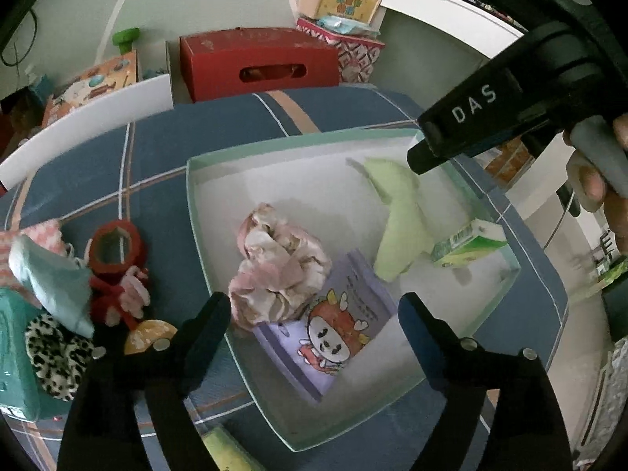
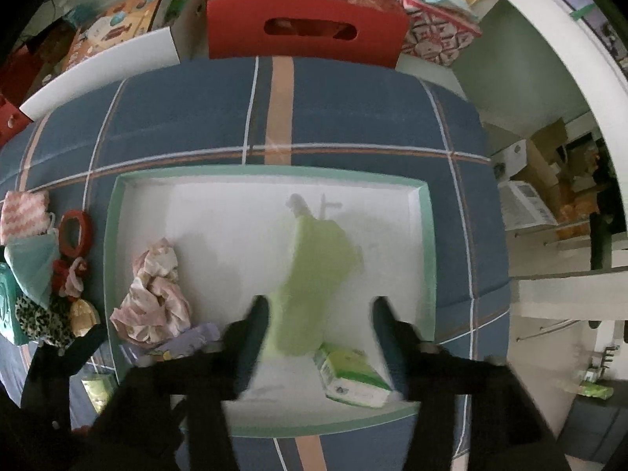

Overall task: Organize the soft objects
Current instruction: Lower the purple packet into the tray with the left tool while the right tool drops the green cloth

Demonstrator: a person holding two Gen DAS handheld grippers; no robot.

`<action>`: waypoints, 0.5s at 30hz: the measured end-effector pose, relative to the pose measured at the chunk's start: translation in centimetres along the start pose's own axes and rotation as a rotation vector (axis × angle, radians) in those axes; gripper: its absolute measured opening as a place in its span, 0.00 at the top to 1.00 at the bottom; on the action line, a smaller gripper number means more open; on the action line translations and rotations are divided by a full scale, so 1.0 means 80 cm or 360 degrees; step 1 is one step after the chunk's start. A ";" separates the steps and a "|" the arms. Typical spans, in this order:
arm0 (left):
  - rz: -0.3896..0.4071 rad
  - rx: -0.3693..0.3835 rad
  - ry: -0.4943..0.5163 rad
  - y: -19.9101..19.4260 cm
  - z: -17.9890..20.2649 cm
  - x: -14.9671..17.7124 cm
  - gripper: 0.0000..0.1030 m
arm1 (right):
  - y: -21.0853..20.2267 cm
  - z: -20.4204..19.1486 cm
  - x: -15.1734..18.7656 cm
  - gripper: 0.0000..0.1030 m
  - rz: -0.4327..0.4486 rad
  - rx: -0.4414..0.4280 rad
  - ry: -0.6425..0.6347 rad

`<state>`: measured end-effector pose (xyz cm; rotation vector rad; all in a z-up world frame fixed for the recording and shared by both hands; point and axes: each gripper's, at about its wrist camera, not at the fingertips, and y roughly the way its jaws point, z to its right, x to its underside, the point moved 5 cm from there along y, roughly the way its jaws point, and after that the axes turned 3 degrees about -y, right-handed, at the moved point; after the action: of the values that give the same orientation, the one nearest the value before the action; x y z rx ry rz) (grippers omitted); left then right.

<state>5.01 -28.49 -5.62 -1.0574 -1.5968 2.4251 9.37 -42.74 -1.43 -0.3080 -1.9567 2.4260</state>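
A shallow white box with a green rim point(image 1: 274, 145) point(image 2: 274, 170) sits on the blue plaid bed. Inside lie a crumpled pink cloth point(image 1: 274, 271) point(image 2: 155, 294), a light green cloth point(image 1: 400, 219) point(image 2: 314, 278), a purple tissue pack point(image 1: 333, 333) point(image 2: 184, 343) and a green tissue pack point(image 1: 469, 243) point(image 2: 353, 376). My left gripper point(image 1: 314, 314) is open over the pink cloth and purple pack. My right gripper point(image 2: 320, 314) is open above the green cloth; its fingers point(image 1: 467, 125) also show in the left wrist view.
Left of the box lies a pile: a teal cloth point(image 1: 51, 278) point(image 2: 31, 271), a red ring toy point(image 1: 114, 247) point(image 2: 76, 233), a leopard-print scrunchie point(image 1: 59, 353) point(image 2: 39, 322) and a pink-white cloth point(image 2: 23, 212). A red box point(image 1: 259, 62) point(image 2: 306, 11) stands behind the bed.
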 end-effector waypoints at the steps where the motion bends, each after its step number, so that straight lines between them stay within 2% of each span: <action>1: 0.0004 -0.0001 -0.0005 -0.001 -0.002 -0.002 0.15 | -0.004 0.001 -0.001 0.40 0.0006 -0.0001 0.0006; 4: 0.0026 -0.0016 -0.0026 -0.006 -0.007 -0.007 0.08 | -0.016 0.004 -0.004 0.33 0.0031 -0.0001 0.0027; 15: 0.0178 -0.0066 -0.0098 -0.048 -0.039 -0.023 0.04 | -0.059 0.006 -0.011 0.31 0.0086 0.0051 0.0035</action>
<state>6.97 -24.97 -2.25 -1.1186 -1.6561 2.5299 9.61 -42.27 3.35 -0.3901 -1.9237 2.4721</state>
